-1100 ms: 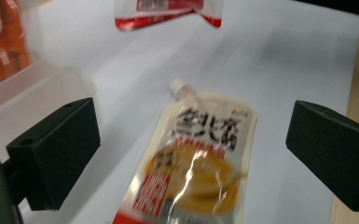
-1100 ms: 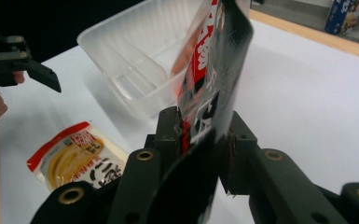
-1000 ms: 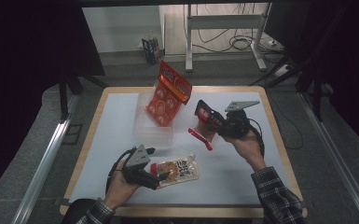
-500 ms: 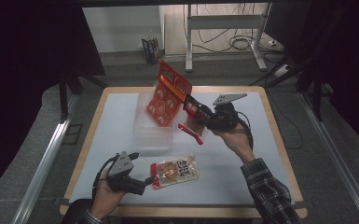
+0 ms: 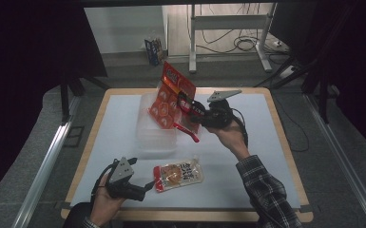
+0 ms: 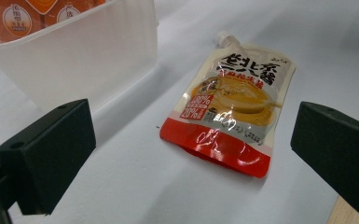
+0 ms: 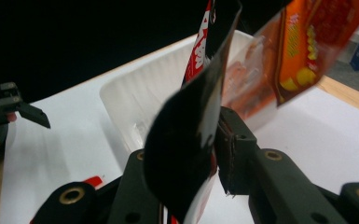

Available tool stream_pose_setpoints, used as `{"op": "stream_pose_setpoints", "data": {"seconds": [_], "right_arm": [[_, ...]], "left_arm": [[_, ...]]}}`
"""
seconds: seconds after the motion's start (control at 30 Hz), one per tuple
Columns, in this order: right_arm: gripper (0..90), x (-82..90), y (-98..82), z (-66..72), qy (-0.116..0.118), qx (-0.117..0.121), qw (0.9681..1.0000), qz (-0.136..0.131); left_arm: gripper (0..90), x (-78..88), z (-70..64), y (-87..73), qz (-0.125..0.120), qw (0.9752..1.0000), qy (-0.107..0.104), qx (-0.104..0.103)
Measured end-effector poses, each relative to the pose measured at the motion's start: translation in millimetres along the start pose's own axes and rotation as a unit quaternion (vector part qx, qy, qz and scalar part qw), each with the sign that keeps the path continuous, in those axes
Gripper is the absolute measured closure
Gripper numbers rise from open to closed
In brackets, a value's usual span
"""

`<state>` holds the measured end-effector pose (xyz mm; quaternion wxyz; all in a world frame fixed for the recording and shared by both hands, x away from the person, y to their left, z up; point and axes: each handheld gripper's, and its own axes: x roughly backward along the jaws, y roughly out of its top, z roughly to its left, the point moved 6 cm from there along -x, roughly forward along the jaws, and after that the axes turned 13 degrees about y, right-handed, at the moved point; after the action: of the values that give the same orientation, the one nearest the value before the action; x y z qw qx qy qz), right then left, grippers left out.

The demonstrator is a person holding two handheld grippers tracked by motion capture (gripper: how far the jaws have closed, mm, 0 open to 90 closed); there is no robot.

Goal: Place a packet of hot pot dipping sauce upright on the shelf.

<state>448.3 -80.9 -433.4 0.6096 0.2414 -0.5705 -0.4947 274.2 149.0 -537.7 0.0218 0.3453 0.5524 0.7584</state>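
1. Packet, dark with red trim [image 5: 190, 115], sits centre of the high view, pinched in the right hand-held gripper [image 5: 193, 110] above the near-right corner of the clear plastic bin [image 5: 154, 138]; not yet inside.
2. Right hand-held gripper is clamped on that packet; the right gripper view shows the jaws squeezing the dark film [image 7: 186, 140] near its lower end, the rest flopping up and sideways.
3. Risk: grip is near one edge, so the packet could swing or slip out before it clears the bin wall and land on the worktop [image 5: 119, 118].
4. Risk: the orange snack bag [image 5: 171, 95] leans upright in the bin right next to the packet; a careless drop may knock it over or out.
5. Left hand-held gripper [image 5: 147, 186], lower left of the high view, has its jaws wide apart, holding nothing, just short of the sauce pouch [image 5: 178, 175] lying flat on the worktop.
6. Left gripper view gives the sauce pouch's [image 6: 231, 112] printed face and spout, unreadable from above; high view gives the overall layout and bin position.
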Motion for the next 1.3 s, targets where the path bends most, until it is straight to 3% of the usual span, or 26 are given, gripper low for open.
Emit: {"op": "stream_pose_setpoints", "data": {"seconds": [0.2, 0.87, 1.3], "right_arm": [[71.2, -17.3, 8.8, -1.6, 0.014, 0.002, 0.9998, -0.012], [71.6, -81.7, 26.2, -9.7, 0.038, 0.031, 0.9987, -0.017], [71.7, -106.3, 26.4, -24.0, 0.041, 0.037, 0.9979, -0.035]], "left_arm": [[0.0, 2.0, 1.5, -2.1, 0.001, 1.0, 0.003, 0.002], [0.0, 1.1, -0.3, -4.7, 0.009, 0.9999, 0.004, -0.009], [0.0, 0.3, -0.3, -6.0, 0.013, 0.9999, 0.003, -0.01]]}}
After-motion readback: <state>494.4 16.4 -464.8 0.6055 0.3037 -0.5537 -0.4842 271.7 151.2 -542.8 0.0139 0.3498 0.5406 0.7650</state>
